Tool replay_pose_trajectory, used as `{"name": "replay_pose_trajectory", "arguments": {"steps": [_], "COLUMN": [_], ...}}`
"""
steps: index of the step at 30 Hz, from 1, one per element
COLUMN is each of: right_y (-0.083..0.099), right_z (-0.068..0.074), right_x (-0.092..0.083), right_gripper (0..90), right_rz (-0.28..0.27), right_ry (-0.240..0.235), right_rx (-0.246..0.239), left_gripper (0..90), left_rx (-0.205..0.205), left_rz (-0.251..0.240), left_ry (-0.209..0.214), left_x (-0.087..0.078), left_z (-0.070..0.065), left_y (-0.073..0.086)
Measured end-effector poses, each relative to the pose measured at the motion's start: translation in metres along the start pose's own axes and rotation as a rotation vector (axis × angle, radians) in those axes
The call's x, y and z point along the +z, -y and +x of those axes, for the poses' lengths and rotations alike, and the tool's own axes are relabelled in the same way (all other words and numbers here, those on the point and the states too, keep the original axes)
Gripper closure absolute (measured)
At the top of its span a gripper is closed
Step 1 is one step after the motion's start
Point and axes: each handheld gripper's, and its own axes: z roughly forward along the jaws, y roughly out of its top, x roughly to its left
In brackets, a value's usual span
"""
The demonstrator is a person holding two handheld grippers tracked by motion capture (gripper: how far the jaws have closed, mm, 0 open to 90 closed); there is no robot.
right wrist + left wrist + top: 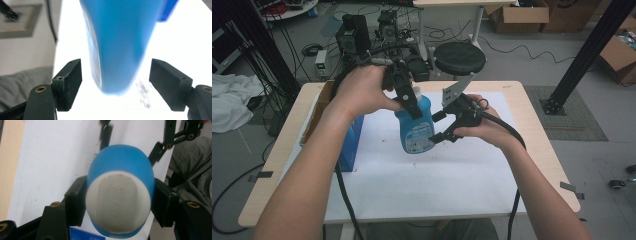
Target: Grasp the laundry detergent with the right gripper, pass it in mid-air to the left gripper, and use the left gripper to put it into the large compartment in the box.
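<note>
The blue bottle (416, 125) hangs above the white sheet (452, 170) near the middle of the table (282, 165), its neck and white cap (117, 202) clamped between the closed pads of the left gripper (408, 97), which comes down on it from above. In the high view that gripper's black body hides most of the cap and the bottle's shoulder. The label (418, 136) on the bottle's front is pale with dark print, but the lettering is too small and soft to read, and no brand can be made out. The right gripper (441, 126) sits at the bottle's lower side with its jaws spread wide, and in the right gripper view both pads stand clear of the blurred blue body between them. A blue box (351, 145) stands behind the person's left forearm, largely covered by it
</note>
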Motion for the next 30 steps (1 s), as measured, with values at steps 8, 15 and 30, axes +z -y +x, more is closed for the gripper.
{"name": "replay_pose_trajectory", "arguments": {"steps": [8,15,30], "right_y": [0.019,0.038,0.085], "right_z": [-0.006,-0.011,-0.024], "right_x": [-0.008,-0.023,-0.055], "right_gripper": [24.7,26.0,25.7], "right_rz": [0.236,0.38,0.515], "right_ry": [0.08,0.127,0.201], "right_rx": [0.016,0.026,0.107], "left_gripper": [39.0,39.0,39.0], "left_rx": [-0.182,-0.352,-0.905], "left_rz": [0.037,0.051,0.03], "left_ry": [-0.086,-0.172,-0.312], "left_x": [-0.033,-0.06,-0.099], "left_z": [0.017,0.036,0.077], "left_y": [0.013,0.035,0.109]}}
